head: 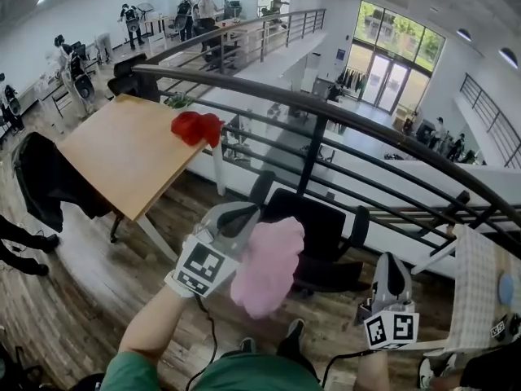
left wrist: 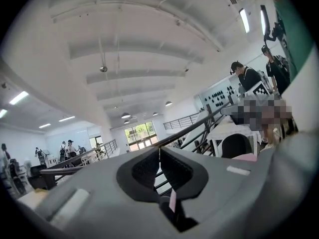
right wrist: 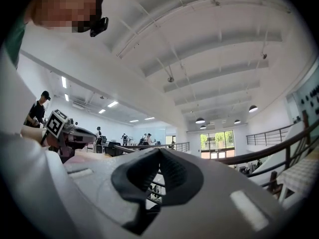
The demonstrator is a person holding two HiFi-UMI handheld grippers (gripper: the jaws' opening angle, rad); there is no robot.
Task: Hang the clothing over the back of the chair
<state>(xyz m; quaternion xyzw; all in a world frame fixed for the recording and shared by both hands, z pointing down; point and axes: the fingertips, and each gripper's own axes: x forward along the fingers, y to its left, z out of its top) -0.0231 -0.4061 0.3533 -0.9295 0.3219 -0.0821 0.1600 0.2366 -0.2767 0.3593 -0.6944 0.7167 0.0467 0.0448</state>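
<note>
A pink piece of clothing (head: 267, 265) hangs bunched from my left gripper (head: 236, 217), whose jaws are shut on it. In the left gripper view a thin pink strip of clothing (left wrist: 173, 201) shows low between the closed jaws of that gripper (left wrist: 159, 154). Just behind the clothing stands the black office chair (head: 327, 228), its back facing me. My right gripper (head: 391, 269) is lower right of the chair, apart from the clothing. In the right gripper view its jaws (right wrist: 159, 156) meet with nothing seen between them.
A wooden table (head: 122, 157) stands to the left with a red cloth (head: 195, 127) at its far corner and a dark garment (head: 41, 177) hanging at its left end. A dark metal railing (head: 326, 112) runs behind the chair. A chequered white table (head: 480, 287) is at the right.
</note>
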